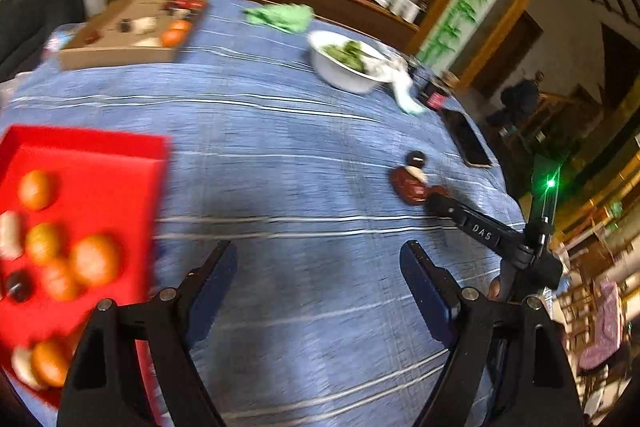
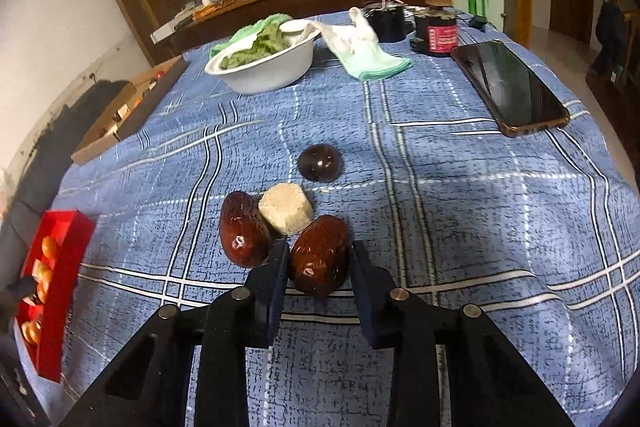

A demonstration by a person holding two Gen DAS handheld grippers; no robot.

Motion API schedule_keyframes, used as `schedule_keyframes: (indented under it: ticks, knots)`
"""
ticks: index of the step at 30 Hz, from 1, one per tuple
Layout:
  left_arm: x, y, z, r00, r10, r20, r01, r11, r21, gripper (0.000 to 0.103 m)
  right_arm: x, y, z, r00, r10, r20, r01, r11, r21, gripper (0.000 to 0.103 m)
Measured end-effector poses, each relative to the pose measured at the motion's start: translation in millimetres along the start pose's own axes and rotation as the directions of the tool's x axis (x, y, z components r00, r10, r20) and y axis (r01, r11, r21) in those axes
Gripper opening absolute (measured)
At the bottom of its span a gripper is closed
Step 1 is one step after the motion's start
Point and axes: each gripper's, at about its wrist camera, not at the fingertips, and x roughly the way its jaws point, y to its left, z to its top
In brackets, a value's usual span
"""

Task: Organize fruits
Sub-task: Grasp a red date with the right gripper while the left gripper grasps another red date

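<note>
The step in hand is picking up one fruit: the right gripper (image 2: 319,259) has its jaws closed onto the nearer glossy dark-red wrinkled date (image 2: 320,254), which lies on the desk with the blue checked cloth (image 2: 460,227), beside a second dark-red date (image 2: 243,233) and a beige lump (image 2: 285,207). The left gripper (image 1: 318,265) hangs with jaws wide apart and empty, just beside the red plastic tray (image 1: 100,163) of orange fruits. I judge that the next move calls for lifting the date without disturbing its neighbours and carrying it to that tray.
</note>
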Motion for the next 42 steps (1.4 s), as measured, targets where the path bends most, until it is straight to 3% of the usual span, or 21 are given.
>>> schedule_keyframes:
  ticks: [8, 11, 14, 16, 17, 24, 36, 42]
  knots:
    - [90, -75, 26, 0.994, -0.071, -0.087, 0.082, 0.989, 0.125, 0.082, -16, -27, 6, 0.999, 0.017, 0.035, -0.021, 0.993, 0.120, 0.032]
    - [120, -91, 34, 0.995, -0.044, -0.094, 0.059, 0.984, 0.169, 0.080, -21, -34, 9, 0.998, 0.018, 0.052, -0.025, 0.989, 0.147, 0.032]
    - [142, -100, 38, 0.994, -0.017, -0.106, 0.040, 0.976, 0.216, 0.068, -24, -35, 11, 0.998, 0.024, 0.062, -0.033, 0.988, 0.150, 0.032]
    - [155, -101, 40, 0.993, 0.000, -0.121, 0.029, 0.971, 0.238, 0.051, -23, -34, 11, 0.998, 0.018, 0.060, -0.027, 0.989, 0.148, 0.032]
    - [161, -100, 40, 0.991, 0.006, -0.130, 0.026, 0.970, 0.240, 0.048, -23, -35, 12, 0.998, 0.027, 0.058, -0.035, 0.988, 0.150, 0.032]
    - [148, -91, 36, 0.997, -0.002, -0.083, 0.021, 0.973, 0.230, 0.036, -20, -31, 11, 0.998, 0.026, 0.054, -0.033, 0.991, 0.131, 0.032]
    - [57, -57, 7, 0.998, 0.018, 0.062, -0.030, 0.979, 0.200, 0.032, -16, -16, 5, 0.999, 0.016, 0.051, -0.019, 0.998, 0.066, 0.032]
    - [26, -28, -11, 0.994, 0.033, 0.100, -0.046, 0.991, 0.125, 0.031, -17, -8, 2, 0.998, 0.024, 0.058, -0.026, 0.999, 0.038, 0.032]
